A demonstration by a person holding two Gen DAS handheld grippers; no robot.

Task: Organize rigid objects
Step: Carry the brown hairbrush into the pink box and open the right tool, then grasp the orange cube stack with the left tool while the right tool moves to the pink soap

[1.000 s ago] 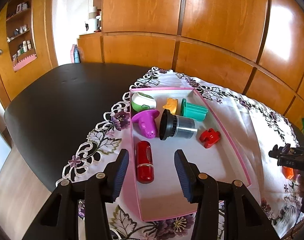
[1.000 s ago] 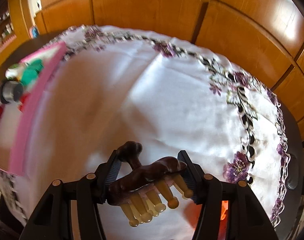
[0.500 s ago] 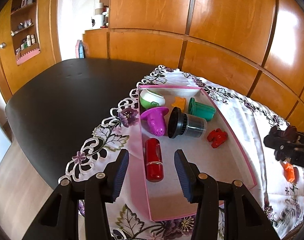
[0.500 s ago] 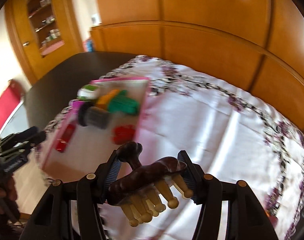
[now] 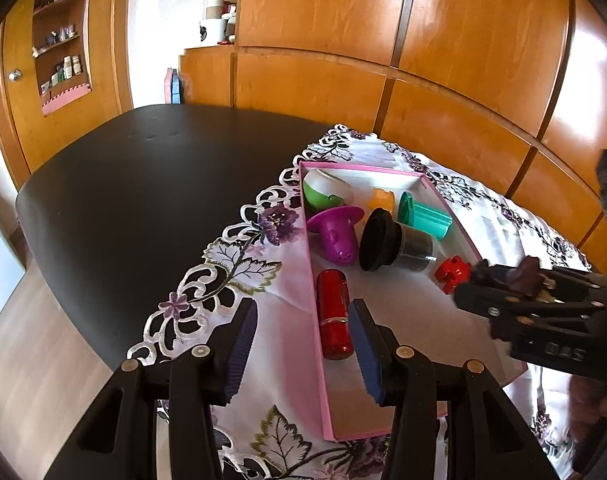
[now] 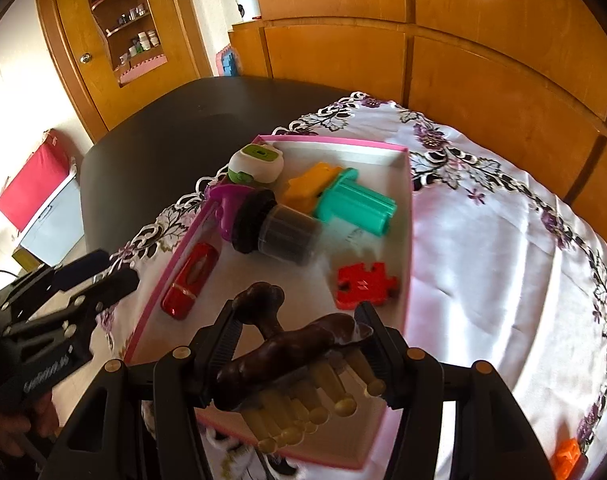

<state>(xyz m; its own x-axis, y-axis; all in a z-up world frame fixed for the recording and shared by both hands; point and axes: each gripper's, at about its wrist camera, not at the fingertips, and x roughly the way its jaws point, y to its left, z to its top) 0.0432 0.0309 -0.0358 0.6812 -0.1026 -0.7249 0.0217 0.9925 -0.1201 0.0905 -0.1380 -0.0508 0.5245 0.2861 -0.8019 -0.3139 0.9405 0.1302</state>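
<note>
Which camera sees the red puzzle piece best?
The right wrist view. There the red puzzle piece lies flat in the pink box, with its knobs and whole outline clear. In the left wrist view it is small and far off, and the right gripper partly covers it.

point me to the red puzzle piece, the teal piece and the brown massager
red puzzle piece (image 6: 365, 284), right wrist view, centre of its flat top.
teal piece (image 6: 355, 204), right wrist view, ribbed body.
brown massager (image 6: 287, 354), right wrist view, wooden back between the fingers.

Wooden cabinets (image 5: 463, 40) behind a black table (image 5: 143, 184).
</note>
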